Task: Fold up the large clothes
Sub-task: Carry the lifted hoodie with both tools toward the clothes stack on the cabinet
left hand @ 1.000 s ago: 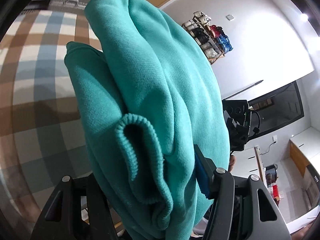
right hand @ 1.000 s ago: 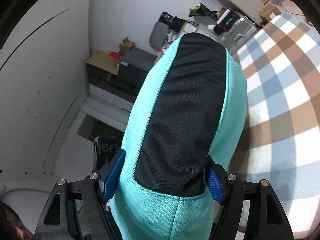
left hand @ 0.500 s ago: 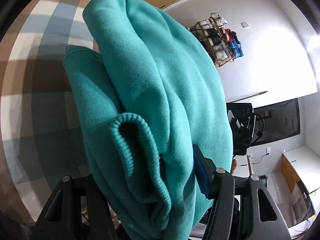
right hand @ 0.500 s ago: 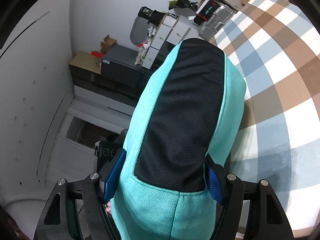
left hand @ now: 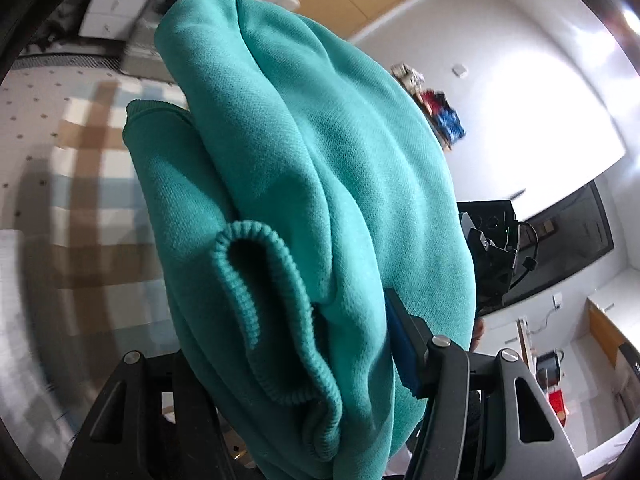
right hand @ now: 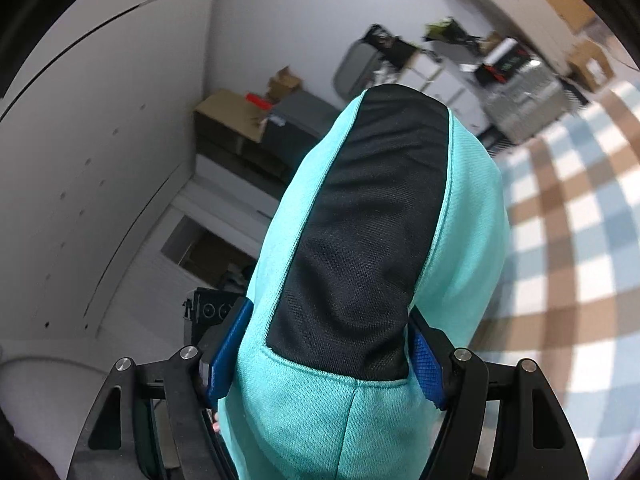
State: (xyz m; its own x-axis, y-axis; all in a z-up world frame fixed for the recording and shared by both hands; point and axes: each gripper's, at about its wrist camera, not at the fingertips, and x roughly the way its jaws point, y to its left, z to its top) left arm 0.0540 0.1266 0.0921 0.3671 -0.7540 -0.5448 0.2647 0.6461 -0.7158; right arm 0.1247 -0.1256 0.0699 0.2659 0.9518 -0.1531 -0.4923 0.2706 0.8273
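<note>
In the left wrist view, the checked cloth [left hand: 84,168] in brown, pale blue and white fills the left side of the frame, blurred. Through the centre rises the teal garment [left hand: 320,184], a thick bunched wad running from the bottom edge almost to the top. A ribbed cuff [left hand: 256,304] loops open at lower centre. The left gripper [left hand: 304,364] is clamped on this wad: its blue pad [left hand: 400,348] presses the fabric at lower right (the other finger is buried behind the cloth). Right of the garment, at mid-frame, sits the other gripper's black body, and beyond it a white wall and a dark screen [left hand: 568,240].

In the right wrist view, a white wall fills the left, with cardboard boxes [right hand: 236,116] at upper centre-left. The garment [right hand: 360,240] stands up the middle, showing a black panel [right hand: 360,232] edged in teal. The right gripper [right hand: 324,356] grasps it, blue pads [right hand: 228,352] squeezing both flanks at lower centre. The checked cloth [right hand: 568,240] covers the right side.
</note>
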